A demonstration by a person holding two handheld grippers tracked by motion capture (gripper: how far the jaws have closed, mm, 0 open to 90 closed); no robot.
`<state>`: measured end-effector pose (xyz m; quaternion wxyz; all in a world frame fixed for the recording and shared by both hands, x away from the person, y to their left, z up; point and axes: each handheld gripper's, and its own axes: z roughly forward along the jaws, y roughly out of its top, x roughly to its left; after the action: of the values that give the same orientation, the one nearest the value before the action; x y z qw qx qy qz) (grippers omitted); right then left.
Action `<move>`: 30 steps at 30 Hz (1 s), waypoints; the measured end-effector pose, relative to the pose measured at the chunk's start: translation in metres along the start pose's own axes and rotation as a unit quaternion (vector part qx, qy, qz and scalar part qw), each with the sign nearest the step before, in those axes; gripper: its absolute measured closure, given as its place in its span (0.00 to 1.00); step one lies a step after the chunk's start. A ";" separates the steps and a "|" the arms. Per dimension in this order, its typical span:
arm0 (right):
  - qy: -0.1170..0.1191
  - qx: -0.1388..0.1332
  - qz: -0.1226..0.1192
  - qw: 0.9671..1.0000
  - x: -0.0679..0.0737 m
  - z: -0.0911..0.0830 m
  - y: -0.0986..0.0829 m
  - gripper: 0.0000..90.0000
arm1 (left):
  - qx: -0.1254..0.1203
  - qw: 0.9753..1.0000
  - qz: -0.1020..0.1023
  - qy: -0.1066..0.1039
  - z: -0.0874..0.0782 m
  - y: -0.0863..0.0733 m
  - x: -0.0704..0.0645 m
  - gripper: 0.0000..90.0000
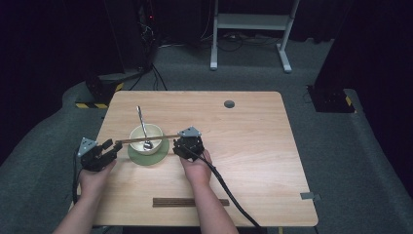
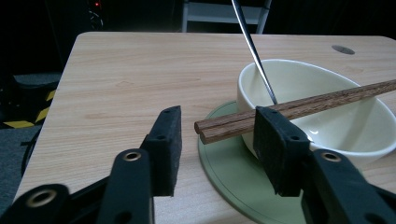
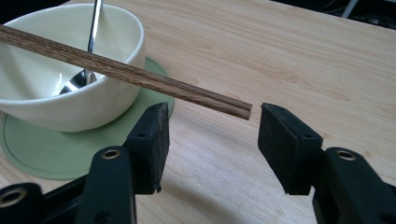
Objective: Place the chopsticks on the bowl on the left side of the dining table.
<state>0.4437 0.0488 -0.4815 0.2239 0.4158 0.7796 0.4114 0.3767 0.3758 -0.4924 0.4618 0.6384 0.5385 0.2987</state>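
Note:
A cream bowl (image 1: 152, 132) stands on a green saucer (image 1: 161, 154) left of the table's middle. A metal spoon (image 1: 140, 119) leans in the bowl, handle pointing away. A pair of brown chopsticks (image 1: 160, 138) lies across the bowl's rim. My left gripper (image 1: 114, 147) is open at their left end. In the left gripper view the chopsticks (image 2: 299, 103) end between the jaws of the left gripper (image 2: 218, 135), close to the right pad (image 2: 275, 140). My right gripper (image 1: 178, 144) is open at the other end. There the chopsticks' (image 3: 140, 77) tip hangs between the jaws of the right gripper (image 3: 212, 133), touching neither.
A second pair of brown chopsticks (image 1: 175, 202) lies near the front edge, under the right forearm. A round grey grommet (image 1: 229, 104) sits at the table's back. The right gripper's cable (image 1: 229, 191) trails off the front. A white desk frame (image 1: 251, 22) stands beyond.

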 end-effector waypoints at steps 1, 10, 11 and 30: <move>-0.002 0.000 0.000 1.000 -0.001 -0.002 -0.001 0.51 | 0.005 1.000 0.007 -0.001 0.001 0.000 -0.001 0.55; -0.020 -0.003 -0.008 1.000 -0.004 -0.013 -0.005 0.60 | 0.019 1.000 0.011 0.012 0.005 -0.002 -0.002 0.60; -0.021 -0.003 -0.009 1.000 -0.004 -0.014 -0.005 0.60 | 0.018 1.000 0.008 0.013 0.006 -0.002 -0.001 0.61; -0.043 0.001 -0.010 0.999 -0.006 -0.012 -0.009 0.80 | 0.017 0.999 -0.026 0.019 0.015 0.000 0.004 0.69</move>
<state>0.4339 0.0355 -0.4821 0.2606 0.4255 0.7736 0.3907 0.3910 0.3755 -0.4985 0.4479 0.6261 0.5689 0.2893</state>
